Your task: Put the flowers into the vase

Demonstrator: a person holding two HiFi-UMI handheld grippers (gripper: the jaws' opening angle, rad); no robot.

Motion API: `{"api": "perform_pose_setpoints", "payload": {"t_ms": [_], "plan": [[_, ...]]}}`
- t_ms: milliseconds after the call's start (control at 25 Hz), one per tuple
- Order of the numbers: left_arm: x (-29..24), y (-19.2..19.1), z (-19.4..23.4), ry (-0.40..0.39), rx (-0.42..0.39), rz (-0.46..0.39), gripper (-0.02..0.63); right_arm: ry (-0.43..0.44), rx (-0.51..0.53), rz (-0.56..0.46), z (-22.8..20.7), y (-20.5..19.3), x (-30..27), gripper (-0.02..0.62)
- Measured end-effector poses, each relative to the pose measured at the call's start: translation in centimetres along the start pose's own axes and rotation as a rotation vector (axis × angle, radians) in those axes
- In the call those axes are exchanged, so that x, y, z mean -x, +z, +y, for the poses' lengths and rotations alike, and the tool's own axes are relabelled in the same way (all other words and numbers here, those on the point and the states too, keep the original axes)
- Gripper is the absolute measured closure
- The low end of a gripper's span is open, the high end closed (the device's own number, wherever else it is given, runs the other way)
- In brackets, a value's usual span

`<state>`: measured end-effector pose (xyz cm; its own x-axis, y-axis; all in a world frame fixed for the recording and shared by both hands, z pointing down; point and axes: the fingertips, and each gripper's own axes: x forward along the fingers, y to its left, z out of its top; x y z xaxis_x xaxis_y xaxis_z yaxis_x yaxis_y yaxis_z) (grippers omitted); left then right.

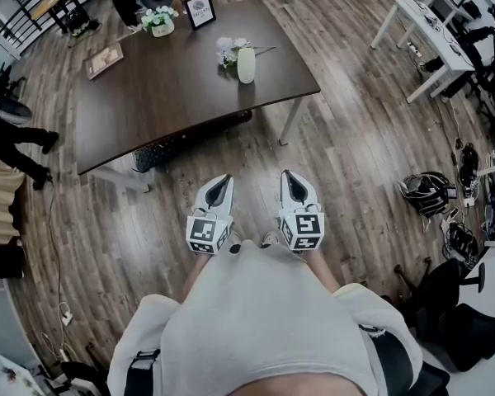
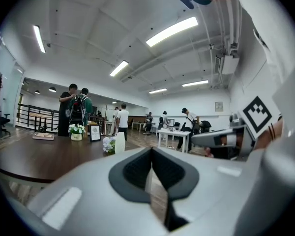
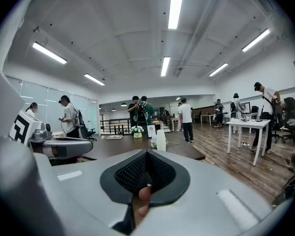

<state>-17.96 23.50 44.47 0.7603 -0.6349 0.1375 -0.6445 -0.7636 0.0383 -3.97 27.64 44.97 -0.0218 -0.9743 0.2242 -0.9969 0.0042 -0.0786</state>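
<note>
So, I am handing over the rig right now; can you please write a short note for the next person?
Left gripper: shut, empty.
Right gripper: shut, empty.
Both are over the floor, short of the table.
Vase: upright on the table, near its right end.
Flowers: lying on the table right beside the vase, not in it.
Done: nothing yet.
Left: step up to the table, pick up the flowers and put them into the vase. Do not confuse them with the small flower pot at the far edge.

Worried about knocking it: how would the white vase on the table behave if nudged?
The white vase stands tall and narrow, so it may tip if pushed near its top. Its smooth surface suggests it could be slippery and breakable.
</note>
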Motion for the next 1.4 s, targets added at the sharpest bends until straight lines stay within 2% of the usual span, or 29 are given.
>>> {"api": "perform_pose_setpoints", "payload": {"t_ms": [400, 1080, 1400], "plan": [[-1.7, 0.9, -0.5, 0.012, -0.019, -0.013, 0.595, 0.028, 0.000, -0.019, -1.3, 0.7, -0.2, 0.595], [-7.3, 2.0, -4.6, 0.052, -0.058, -0.013, 0.595, 0.066, 0.000, -0.026, -7.8, 0.8, 0.1, 0.595], [-8.6, 1.7, -5.2, 0.064, -0.062, -0.010, 0.595, 0.074, -0.007, -0.019, -9.3, 0.1, 0.0, 0.595]]}}
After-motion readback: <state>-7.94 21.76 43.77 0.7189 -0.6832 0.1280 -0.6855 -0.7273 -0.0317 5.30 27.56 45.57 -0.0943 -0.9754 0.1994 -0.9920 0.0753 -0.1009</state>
